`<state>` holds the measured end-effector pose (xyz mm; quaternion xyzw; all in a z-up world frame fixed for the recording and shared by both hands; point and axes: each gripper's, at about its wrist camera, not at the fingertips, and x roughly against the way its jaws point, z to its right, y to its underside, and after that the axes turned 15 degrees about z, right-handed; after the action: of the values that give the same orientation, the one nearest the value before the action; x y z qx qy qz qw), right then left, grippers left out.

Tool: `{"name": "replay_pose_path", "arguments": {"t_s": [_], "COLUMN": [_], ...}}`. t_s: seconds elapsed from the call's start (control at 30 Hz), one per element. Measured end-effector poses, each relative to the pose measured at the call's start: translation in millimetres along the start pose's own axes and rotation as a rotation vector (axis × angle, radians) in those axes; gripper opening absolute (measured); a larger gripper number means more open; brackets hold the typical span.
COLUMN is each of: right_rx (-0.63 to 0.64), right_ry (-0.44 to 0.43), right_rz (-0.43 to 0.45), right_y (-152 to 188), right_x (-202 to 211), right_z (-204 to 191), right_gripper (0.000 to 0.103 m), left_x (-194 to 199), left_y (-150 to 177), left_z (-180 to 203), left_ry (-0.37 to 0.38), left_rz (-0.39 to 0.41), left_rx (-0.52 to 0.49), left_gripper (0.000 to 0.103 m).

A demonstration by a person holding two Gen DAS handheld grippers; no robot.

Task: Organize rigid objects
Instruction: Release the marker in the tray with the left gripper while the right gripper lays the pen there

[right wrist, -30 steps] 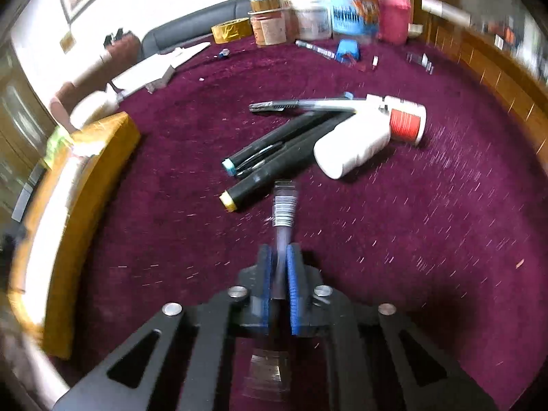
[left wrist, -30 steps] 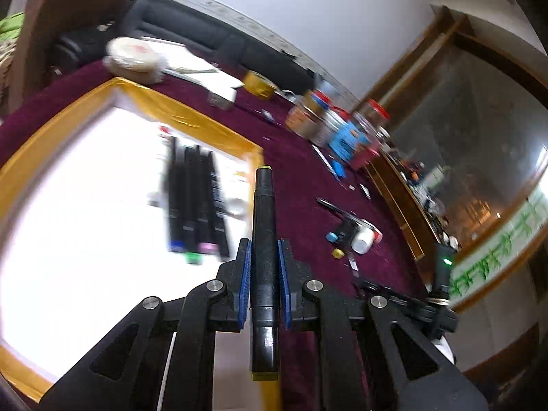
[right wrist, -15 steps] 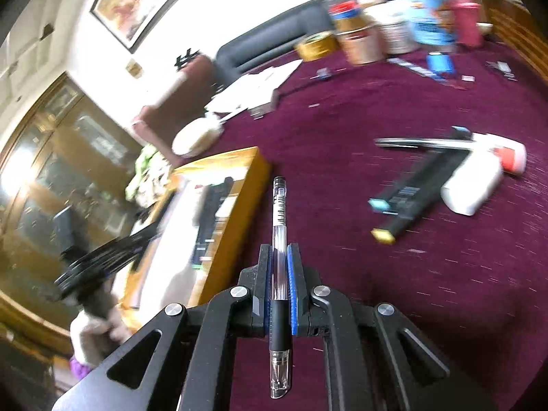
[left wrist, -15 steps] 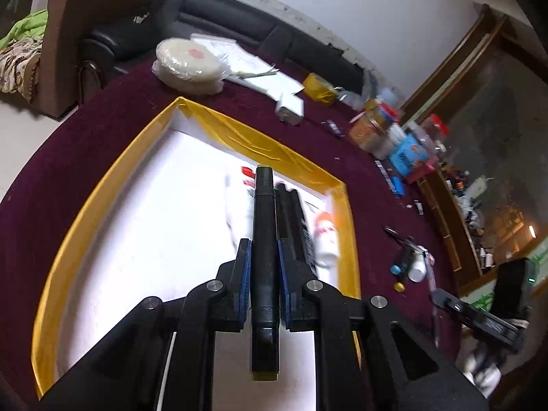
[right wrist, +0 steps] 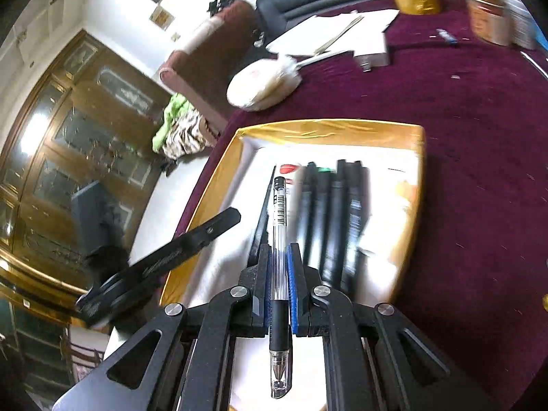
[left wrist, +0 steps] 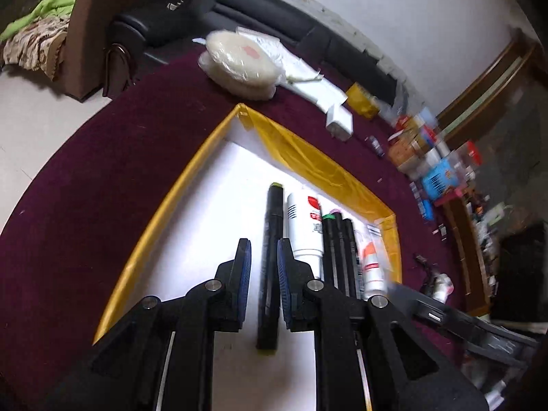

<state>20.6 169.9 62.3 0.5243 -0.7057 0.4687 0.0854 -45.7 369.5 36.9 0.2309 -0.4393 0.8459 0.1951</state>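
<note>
Tray (left wrist: 308, 167) with yellow taped rim sits on the maroon tablecloth (left wrist: 102, 178); inside lie a white bottle (left wrist: 303, 226), a row of black markers (left wrist: 339, 250) and a small orange-labelled bottle (left wrist: 371, 267). A wrapped round white pack (left wrist: 239, 65), tape roll (right wrist: 416, 0) and jars (left wrist: 407, 147) crowd the far table.

Left gripper (left wrist: 263, 260): jaws slightly apart, black marker (left wrist: 272, 257) between the pads with a visible gap, lying on the tray beside the white bottle. Half a second ago it was clamped tight.

Right gripper (right wrist: 278, 274) pinches a clear pen (right wrist: 279, 239); it has swung from the open tablecloth to over the tray, and the left gripper's finger (right wrist: 164, 260) is just to its left.
</note>
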Motion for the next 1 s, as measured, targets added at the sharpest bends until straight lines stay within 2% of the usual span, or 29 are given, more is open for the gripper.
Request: {"name": "replay_pose_path", "arguments": {"t_s": [0.07,0.2,0.23,0.43,0.6,0.7,0.83,0.87,0.93,0.97,1.0], "right_rx": [0.015,0.007,0.006,-0.044,-0.027,0.016,0.142,0.195,0.291,0.313,0.325], "right_ry": [0.005,-0.002,0.002,0.010,0.048,0.066,0.099,0.131,0.219,0.256,0.300], "right_rz": [-0.013,-0.043,-0.053,-0.079,-0.047,-0.004,0.119,0.176,0.317,0.377,0.451], "right_y": [-1.7,-4.2,-4.1,-9.4,-15.7,-22.0,-35.4,-36.5,-33.6,-32.2,-30.5], "right_x": [-14.5,-43.0,-51.8,-76.0,-73.9,-52.3,15.7,42.0,97.6,119.0,144.5], "right_z": [-10.6,-23.2,-26.9,-27.9,-28.8,-28.6,-24.7,-23.1,-13.7,-5.6,8.4], "right_gripper": [0.008,0.008,0.008,0.008,0.012,0.016,0.017,0.024,0.051,0.078,0.096], "left_x": [15.7,58.0,67.9,95.4,98.1,98.8,106.1,107.8,110.1,110.8,110.7], "left_y": [-1.0,0.6,2.3,10.0,12.6,16.1,22.3,24.1,28.2,31.0,34.8], "left_z": [-6.9,-21.5,-25.6,-40.8,-39.8,-34.3,-15.9,-9.3,6.1,13.6,22.5], "left_ry": [0.021,0.043,0.041,0.054,0.048,0.055,0.088,0.105,0.138,0.158,0.180], "left_rz": [0.028,0.127,0.151,0.185,0.189,0.187,0.195,0.196,0.196,0.191,0.184], "left_rx": [0.032,0.075,0.080,0.124,0.126,0.124,0.091,0.079,0.055,0.045,0.037], "left_gripper": [0.019,0.050,0.052,0.052,0.057,0.057,0.057,0.057,0.057,0.058,0.061]}}
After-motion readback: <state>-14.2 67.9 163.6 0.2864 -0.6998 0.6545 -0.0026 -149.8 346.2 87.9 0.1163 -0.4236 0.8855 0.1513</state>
